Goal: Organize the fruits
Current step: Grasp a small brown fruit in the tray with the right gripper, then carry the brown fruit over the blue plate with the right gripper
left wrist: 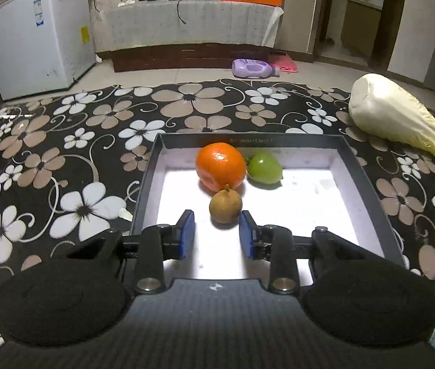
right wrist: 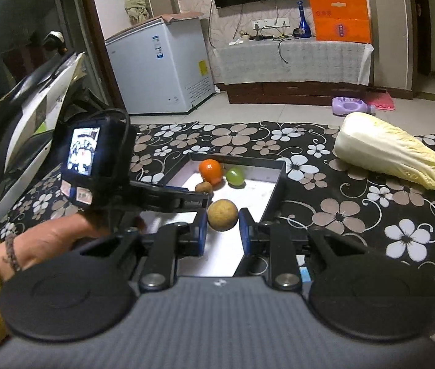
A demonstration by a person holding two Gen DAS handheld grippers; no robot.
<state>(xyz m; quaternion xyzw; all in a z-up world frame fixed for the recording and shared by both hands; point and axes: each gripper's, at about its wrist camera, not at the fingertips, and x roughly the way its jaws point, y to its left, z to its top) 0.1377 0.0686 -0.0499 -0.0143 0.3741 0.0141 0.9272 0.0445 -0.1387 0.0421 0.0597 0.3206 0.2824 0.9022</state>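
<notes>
Round yellow-brown fruit (right wrist: 222,215): clamped in our right claw (right wrist: 223,228) above the black-walled white tray (right wrist: 274,190); our left claw (left wrist: 216,234) apart, empty.

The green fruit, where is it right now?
In the left wrist view the green fruit lies in the tray near its far wall, immediately right of the orange.

Both cameras ride low behind their own hand-held gripper, looking forward and down along the fingers. The left wrist view sits close over the near edge of the tray (left wrist: 368,184), facing the far wall. The right wrist view stands nearer the right and a little further back, angled left. Both share the tray, the flowered cloth (left wrist: 64,160), the cabbage (left wrist: 395,117) and the white freezer (right wrist: 162,67).
</notes>
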